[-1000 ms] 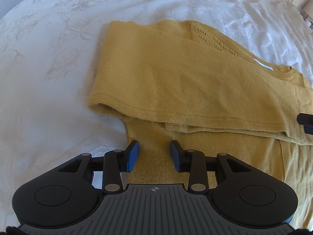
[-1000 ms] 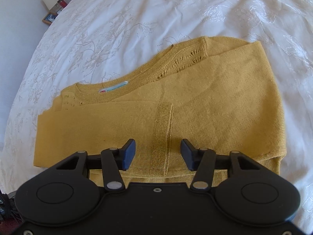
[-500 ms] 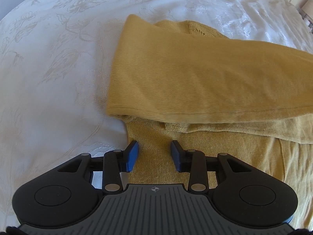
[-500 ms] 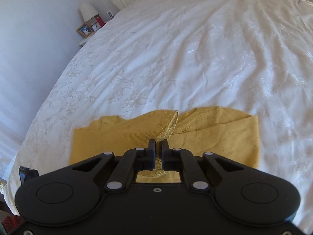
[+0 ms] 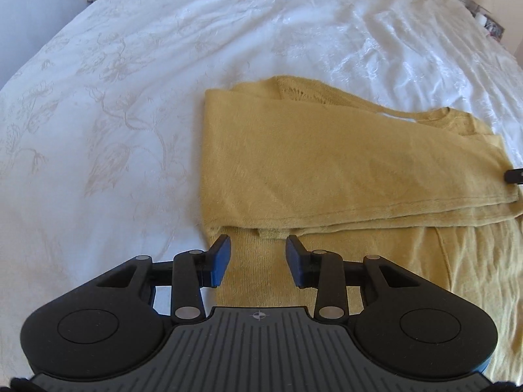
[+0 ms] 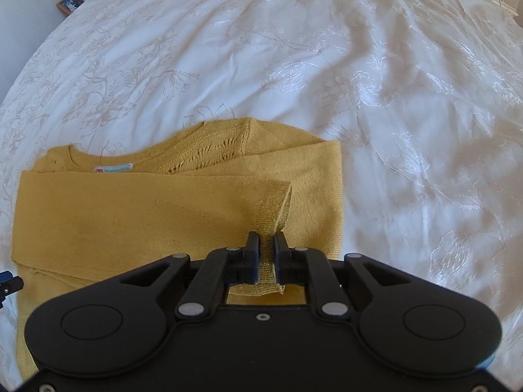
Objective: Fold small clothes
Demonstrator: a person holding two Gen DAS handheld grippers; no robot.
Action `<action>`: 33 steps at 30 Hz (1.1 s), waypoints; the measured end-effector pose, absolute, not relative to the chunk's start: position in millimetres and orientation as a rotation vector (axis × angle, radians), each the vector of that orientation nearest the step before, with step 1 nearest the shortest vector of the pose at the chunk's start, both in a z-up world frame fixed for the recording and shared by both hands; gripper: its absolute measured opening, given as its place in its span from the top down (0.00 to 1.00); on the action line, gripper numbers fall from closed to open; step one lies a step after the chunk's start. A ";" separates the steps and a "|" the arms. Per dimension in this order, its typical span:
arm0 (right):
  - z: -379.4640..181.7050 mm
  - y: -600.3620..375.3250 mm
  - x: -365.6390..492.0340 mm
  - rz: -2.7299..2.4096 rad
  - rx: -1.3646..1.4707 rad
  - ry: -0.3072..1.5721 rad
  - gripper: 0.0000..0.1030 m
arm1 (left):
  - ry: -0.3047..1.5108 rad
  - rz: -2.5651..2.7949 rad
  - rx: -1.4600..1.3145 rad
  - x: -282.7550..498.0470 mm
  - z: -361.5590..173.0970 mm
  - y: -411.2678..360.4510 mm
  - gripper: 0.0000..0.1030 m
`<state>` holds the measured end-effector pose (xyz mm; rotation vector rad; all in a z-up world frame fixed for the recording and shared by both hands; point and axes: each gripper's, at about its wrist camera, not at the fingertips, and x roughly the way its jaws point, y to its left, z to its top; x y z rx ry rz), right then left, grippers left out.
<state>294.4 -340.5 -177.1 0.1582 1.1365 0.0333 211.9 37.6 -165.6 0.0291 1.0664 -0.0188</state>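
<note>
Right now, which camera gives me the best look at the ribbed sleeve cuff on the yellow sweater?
The right wrist view. There the cuff sits in mid-frame, pinched between the fingers of the right gripper, its ribbing plain to see. The left wrist view shows the folded sweater and the open left gripper, but no cuff that I can make out.

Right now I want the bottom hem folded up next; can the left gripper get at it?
Probably yes: the left gripper is open right over the sweater, nothing between; the hem itself is out of view.
</note>
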 end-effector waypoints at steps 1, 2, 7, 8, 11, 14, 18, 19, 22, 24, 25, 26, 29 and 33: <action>-179.0 -342.0 295.1 0.016 0.153 1.137 0.80 | 1.051 -0.027 0.037 216.3 -162.5 35.1 0.65; -180.5 -343.7 295.2 -0.001 0.149 1.139 0.80 | 1.043 -0.031 0.038 221.0 -161.3 33.3 0.65; -168.5 -345.5 290.3 -0.047 0.115 1.078 0.73 | 1.018 -0.034 -0.011 250.0 -160.7 31.9 0.64; -164.1 -343.2 289.1 -0.034 0.111 1.051 0.62 | 1.016 -0.038 -0.011 254.5 -161.4 31.0 0.64; -158.0 -331.2 291.1 0.037 0.102 1.001 0.44 | 1.024 -0.050 0.009 271.9 -167.6 25.0 0.57; -164.6 -318.2 300.0 0.090 0.093 1.010 0.41 | 1.049 -0.049 0.026 286.0 -178.0 21.9 0.49; -182.5 -312.4 310.6 0.102 0.089 1.042 0.41 | 1.091 -0.002 0.038 298.7 -194.2 29.5 0.41; -187.5 -314.2 312.6 0.086 0.092 1.057 0.41 | 1.097 0.011 0.038 301.0 -197.2 32.5 0.39; -201.0 -328.0 318.3 0.033 0.145 1.097 0.36 | 1.115 0.017 0.009 306.6 -205.2 43.1 0.28; -206.5 -336.6 319.2 0.023 0.195 1.105 0.32 | 1.119 0.002 0.006 308.7 -207.6 45.3 0.21; -209.2 -339.4 319.4 0.030 0.212 1.104 0.31 | 1.118 -0.007 0.006 309.1 -208.9 45.4 0.20; -211.1 -340.1 319.3 0.036 0.216 1.101 0.30 | 1.117 -0.015 0.003 309.6 -210.2 45.3 0.16; -215.3 -337.8 317.6 0.046 0.216 1.087 0.26 | 1.106 -0.038 -0.027 309.7 -215.1 45.8 0.00; -218.7 -335.4 317.2 0.070 0.231 1.075 0.12 | 1.065 -0.011 -0.024 309.0 -219.0 38.4 0.00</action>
